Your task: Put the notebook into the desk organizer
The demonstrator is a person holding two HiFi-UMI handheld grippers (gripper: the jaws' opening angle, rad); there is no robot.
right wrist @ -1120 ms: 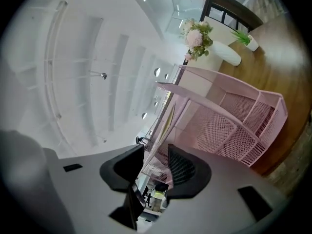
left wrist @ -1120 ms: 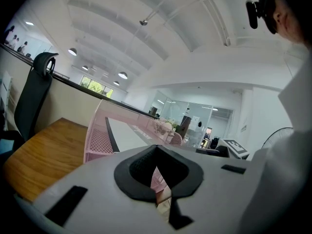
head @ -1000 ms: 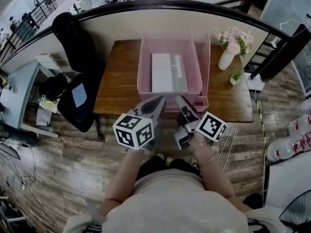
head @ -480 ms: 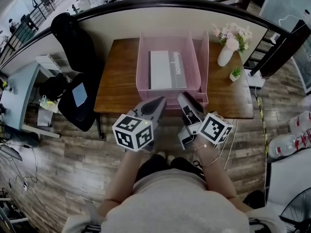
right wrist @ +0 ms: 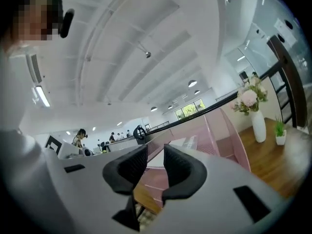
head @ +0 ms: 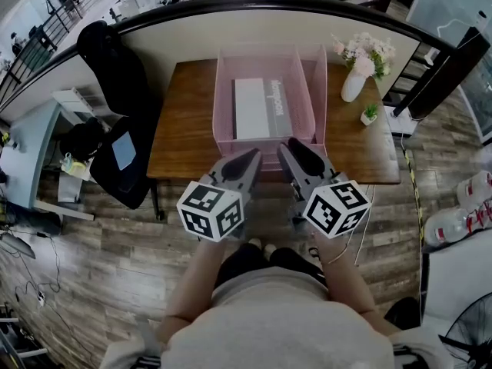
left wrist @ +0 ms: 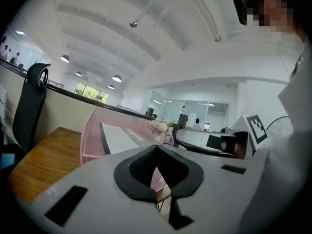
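The grey and white notebook lies flat inside the pink mesh desk organizer on the wooden desk. Both grippers hover side by side over the desk's near edge, just short of the organizer's front, touching nothing. My left gripper is shut, pads meeting at the tips, and empty. My right gripper is open; its jaws have just been closing, with a narrow gap and nothing between them. From the left gripper view the notebook shows behind the organizer's wall.
A white vase of pink flowers and a small potted plant stand on the desk right of the organizer. A black office chair sits left of the desk. A curved dark-railed partition backs it.
The right gripper has rolled so that its marker cube faces up, and it has risen a little; its jaws stand narrower. The left gripper has hardly moved.
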